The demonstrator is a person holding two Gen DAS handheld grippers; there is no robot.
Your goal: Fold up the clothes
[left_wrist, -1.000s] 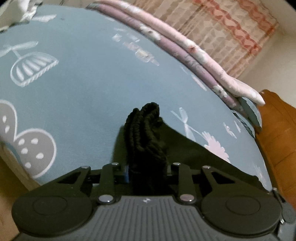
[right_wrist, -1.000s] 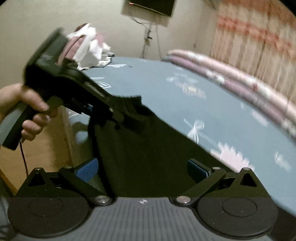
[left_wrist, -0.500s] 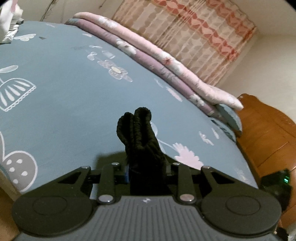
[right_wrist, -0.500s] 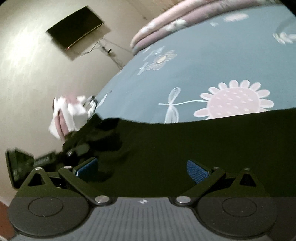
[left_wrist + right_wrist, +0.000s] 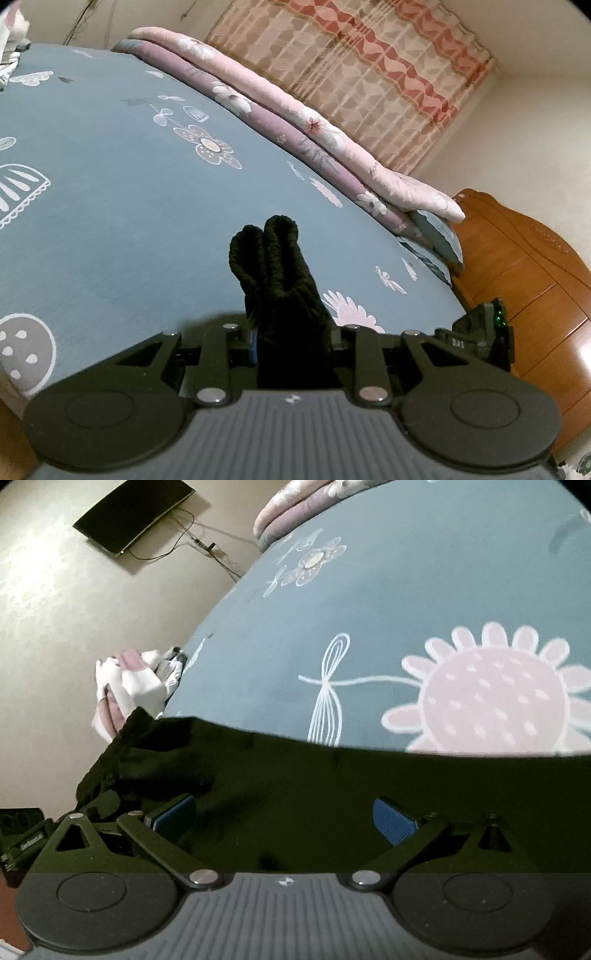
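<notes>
- Pinching a bunched, ribbed edge of the black knitted garment [image 5: 275,266], the left gripper [image 5: 291,339] has its jaws drawn close on the cloth, which rises in thick folds straight ahead of the fingers.
- Beyond that bunch, ahead of the left claw, spreads the blue-grey bed sheet printed with white and pink flowers [image 5: 122,192]; further ahead and to the right lies a long rolled quilt in pink and mauve with a floral print [image 5: 295,122].
- To the right of the left claw stands a brown wooden headboard [image 5: 524,266], and low at its right side part of a black device with a green light [image 5: 484,332] shows.
- The right gripper [image 5: 284,819] has its jaws spread wide; its blue ribbed pads [image 5: 391,821] stand well apart, and whether they touch the cloth cannot be told.
- The black garment fills the span between and ahead of the right claw's fingers, stretched across with a straight upper edge.
- Past that edge the sheet shows a large pink flower ahead and to the right.
- Ahead and to the left of the right claw lies a heap of white and pink clothes [image 5: 129,686] at the bed's edge, and far beyond it a black flat screen on the wall [image 5: 133,513].
</notes>
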